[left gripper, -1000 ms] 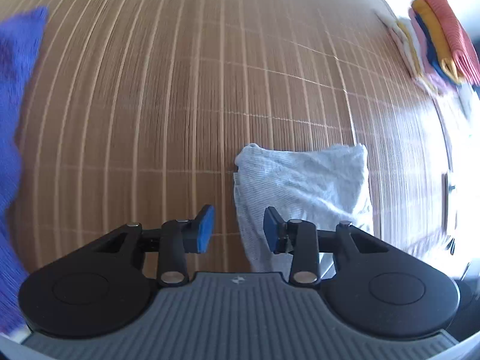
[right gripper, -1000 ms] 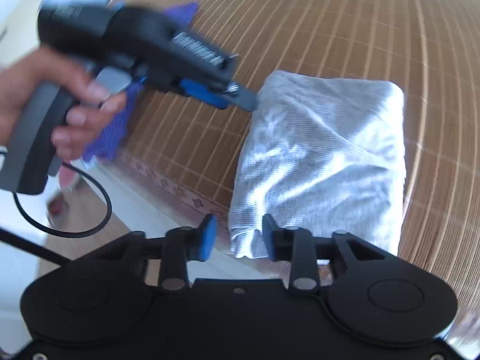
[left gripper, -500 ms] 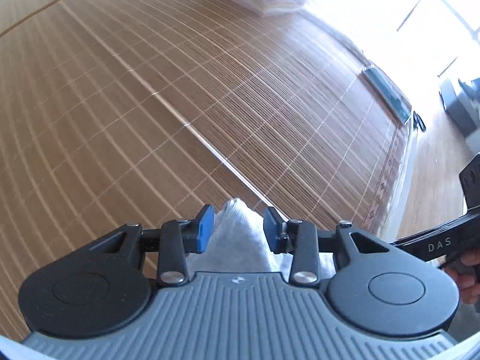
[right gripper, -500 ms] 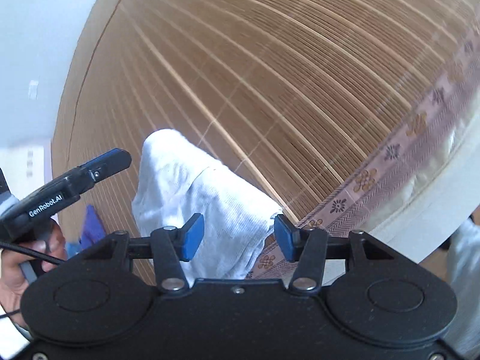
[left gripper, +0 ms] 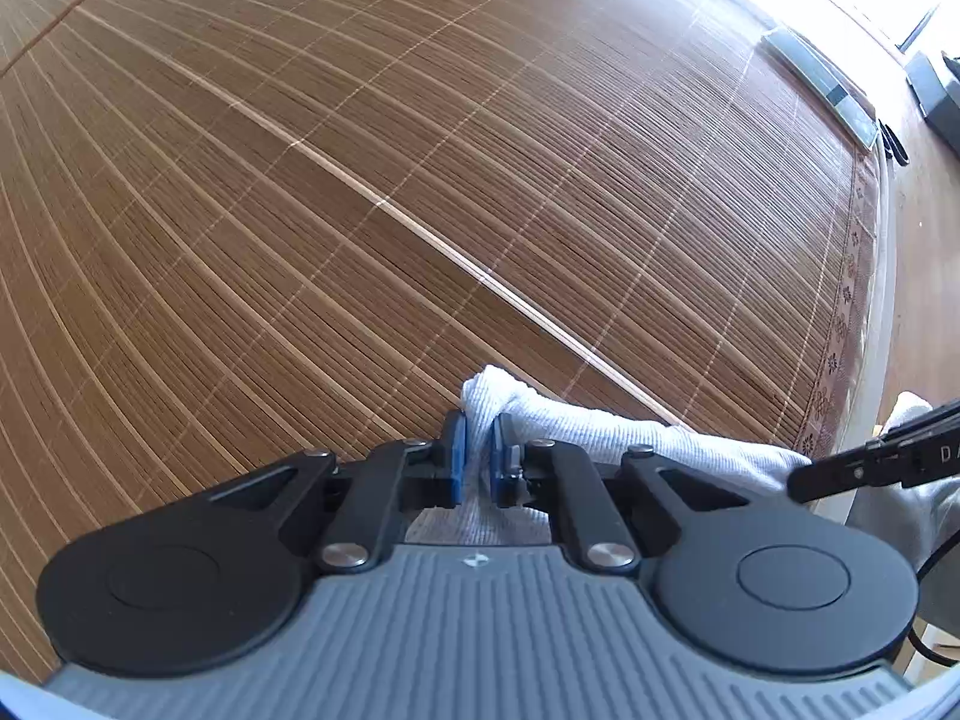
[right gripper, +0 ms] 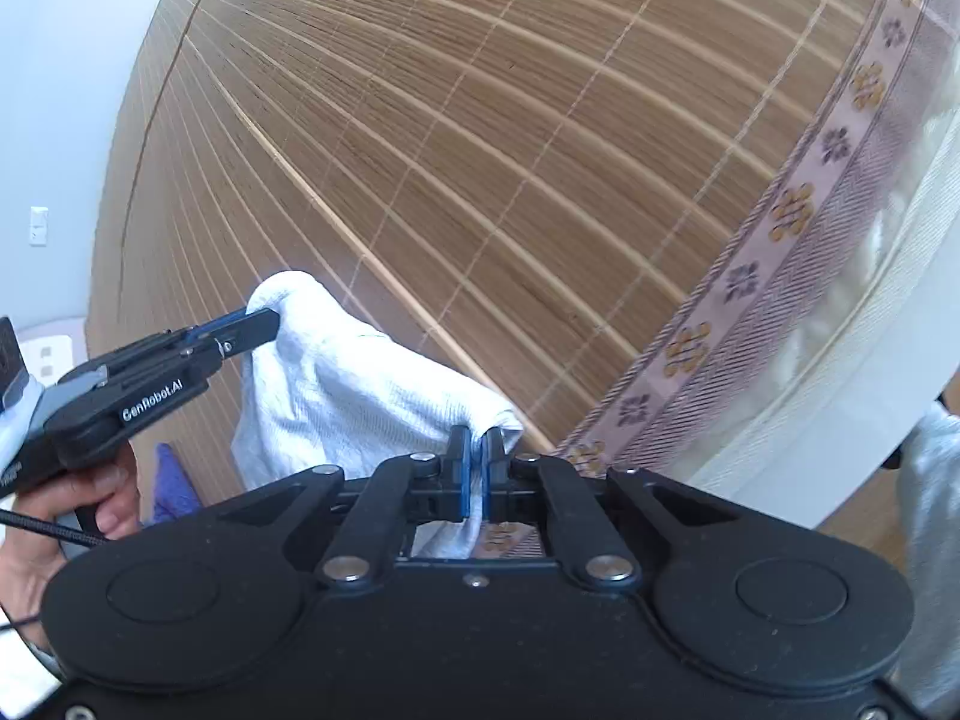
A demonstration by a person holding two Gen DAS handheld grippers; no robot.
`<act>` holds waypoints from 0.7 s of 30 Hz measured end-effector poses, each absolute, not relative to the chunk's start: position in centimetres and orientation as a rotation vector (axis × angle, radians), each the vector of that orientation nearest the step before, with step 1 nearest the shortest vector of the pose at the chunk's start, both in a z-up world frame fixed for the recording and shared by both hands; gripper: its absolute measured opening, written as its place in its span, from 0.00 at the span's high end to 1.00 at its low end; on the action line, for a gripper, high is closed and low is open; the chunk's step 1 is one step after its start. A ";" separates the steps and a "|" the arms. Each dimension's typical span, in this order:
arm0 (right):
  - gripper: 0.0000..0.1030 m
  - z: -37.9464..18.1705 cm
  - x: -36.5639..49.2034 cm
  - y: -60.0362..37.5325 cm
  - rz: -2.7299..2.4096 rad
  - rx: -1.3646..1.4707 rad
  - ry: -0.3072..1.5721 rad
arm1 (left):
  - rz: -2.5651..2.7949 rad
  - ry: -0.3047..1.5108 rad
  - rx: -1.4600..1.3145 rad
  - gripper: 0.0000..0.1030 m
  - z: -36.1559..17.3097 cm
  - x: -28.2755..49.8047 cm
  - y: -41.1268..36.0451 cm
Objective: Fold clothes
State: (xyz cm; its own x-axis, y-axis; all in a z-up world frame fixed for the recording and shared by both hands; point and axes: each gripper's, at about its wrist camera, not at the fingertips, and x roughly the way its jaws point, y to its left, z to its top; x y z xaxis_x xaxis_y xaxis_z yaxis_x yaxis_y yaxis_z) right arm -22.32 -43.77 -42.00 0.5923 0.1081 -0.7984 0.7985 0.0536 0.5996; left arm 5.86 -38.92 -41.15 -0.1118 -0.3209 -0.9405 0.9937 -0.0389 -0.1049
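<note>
A white ribbed garment lies folded near the edge of a bamboo mat. In the left wrist view my left gripper is closing its jaws, and the blue pads press on one corner of the garment. My right gripper is shut on the opposite corner of the garment, close to the mat's patterned border. In the right wrist view the left gripper pinches the far corner, held by a hand. The right gripper's tip shows at the left view's right edge.
The bamboo mat stretches far ahead of both grippers. A purple cloth lies behind the garment. A white mattress side drops off past the border. A grey flat object lies at the mat's far edge.
Both grippers rolled and came down to the garment's corners. Their jaws, apart on either side of the cloth half a second ago, have closed onto it.
</note>
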 end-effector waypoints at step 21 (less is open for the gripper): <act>0.82 -37.3 -12.9 -42.1 -0.246 0.845 0.904 | -1.537 1.002 0.960 0.75 -39.6 4.9 -36.4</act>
State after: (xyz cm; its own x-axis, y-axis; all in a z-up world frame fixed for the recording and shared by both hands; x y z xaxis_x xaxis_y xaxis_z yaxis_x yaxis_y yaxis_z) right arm -12.95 -42.08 -37.26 0.6168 0.1485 -0.7730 0.5194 0.6612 0.5414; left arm 4.88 -36.36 -39.61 -0.1612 -0.3195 -0.9338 0.9833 -0.1328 -0.1243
